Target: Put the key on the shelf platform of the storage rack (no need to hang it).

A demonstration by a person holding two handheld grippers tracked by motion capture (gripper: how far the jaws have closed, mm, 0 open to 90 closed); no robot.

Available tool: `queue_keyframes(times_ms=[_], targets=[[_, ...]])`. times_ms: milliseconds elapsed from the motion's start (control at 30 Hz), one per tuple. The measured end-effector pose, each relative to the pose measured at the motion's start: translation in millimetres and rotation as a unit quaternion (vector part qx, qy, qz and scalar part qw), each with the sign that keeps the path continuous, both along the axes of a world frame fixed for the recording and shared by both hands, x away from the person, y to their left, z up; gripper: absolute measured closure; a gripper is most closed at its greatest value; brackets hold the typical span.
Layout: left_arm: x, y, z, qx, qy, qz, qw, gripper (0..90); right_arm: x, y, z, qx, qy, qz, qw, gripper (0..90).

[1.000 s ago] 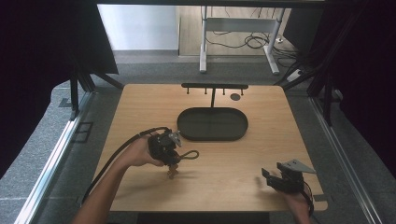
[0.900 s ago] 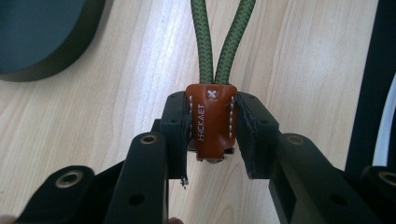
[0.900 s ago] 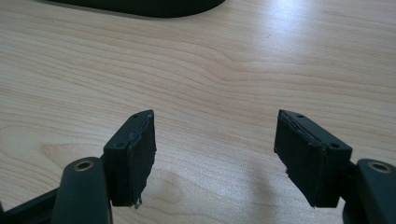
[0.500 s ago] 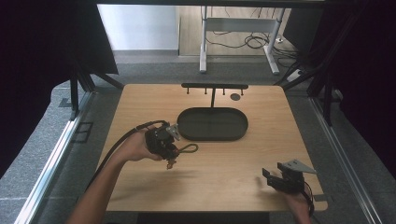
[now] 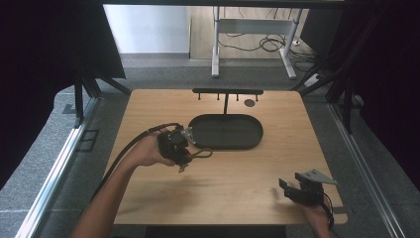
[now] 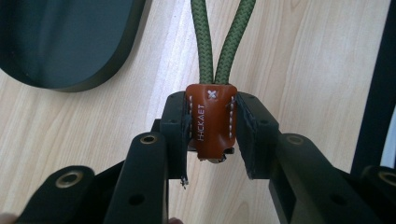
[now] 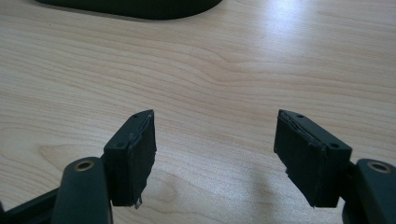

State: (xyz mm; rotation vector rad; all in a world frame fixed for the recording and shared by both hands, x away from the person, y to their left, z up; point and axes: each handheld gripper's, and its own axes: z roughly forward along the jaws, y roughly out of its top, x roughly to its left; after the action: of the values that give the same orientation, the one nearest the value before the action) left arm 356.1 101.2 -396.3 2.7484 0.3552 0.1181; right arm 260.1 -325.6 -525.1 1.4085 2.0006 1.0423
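Between the left gripper's jaws sat a brown leather tab, pinched from both sides, with its green cord loop running out toward twelve o'clock in the left gripper view. From above, the tab hung under the gripper near the tray's eight o'clock end, and the loop trailed toward three o'clock, apparently just clear of the rim. Over the last second the left hand had carried this keychain from farther toward seven o'clock on the table up and toward the tray, a short steady shift, and the loop had come along with it rather than staying flat on the wood. That suggested the pick was finished and the carry was under way, probably toward the tray or the peg rack standing at its twelve o'clock side; which of the two could not be told. At the table's five o'clock corner the right gripper had not moved at all, its jaws spread wide over bare wood with nothing between them, as the right gripper view confirmed.
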Motion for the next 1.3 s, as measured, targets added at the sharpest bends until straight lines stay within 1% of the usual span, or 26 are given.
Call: queue_keyframes(times_ms=[233,333,600,667,833,900,933,1000,1133,1300], targets=[[3.8,-6.4,3.8,-0.001,-0.002,-0.004,1.0,66.6,0.0,0.6,-0.2,-0.001,0.0,0.001,1.0,29.8],[6.8,-8.7,5.0,-0.009,0.001,-0.006,0.9999,66.6,0.1,0.5,-0.3,-0.001,0.001,0.0,1.0,29.8],[14.1,-16.5,6.4,-0.007,0.002,-0.004,1.0,66.6,0.1,-0.1,-0.5,-0.002,0.001,0.0,1.0,29.8],[16.2,-18.5,7.7,-0.007,0.002,-0.007,0.9999,66.6,0.1,0.2,-0.7,-0.002,0.001,0.0,1.0,29.8],[22.9,-24.2,12.4,0.0,0.001,-0.004,1.0,66.6,0.4,1.3,-1.3,-0.004,0.002,0.003,1.0,29.8],[26.5,-25.7,14.7,0.0,0.0,-0.006,1.0,66.6,0.3,1.3,-1.4,-0.004,0.002,0.003,1.0,29.8],[27.9,-26.4,15.7,-0.003,0.002,-0.005,1.0,66.6,0.3,1.2,-1.2,-0.003,0.002,0.003,1.0,29.8],[30.4,-28.0,16.9,-0.008,-0.001,-0.003,1.0,66.6,0.2,0.7,-1.0,-0.003,0.002,0.003,1.0,29.8],[35.0,-32.0,18.4,-0.008,0.002,-0.004,1.0,66.6,0.5,0.4,-1.2,-0.003,0.003,0.002,1.0,29.9],[41.4,-34.9,20.8,-0.003,0.003,-0.006,1.0,66.6,0.3,0.1,-1.3,-0.002,0.004,0.0,1.0,29.9]])
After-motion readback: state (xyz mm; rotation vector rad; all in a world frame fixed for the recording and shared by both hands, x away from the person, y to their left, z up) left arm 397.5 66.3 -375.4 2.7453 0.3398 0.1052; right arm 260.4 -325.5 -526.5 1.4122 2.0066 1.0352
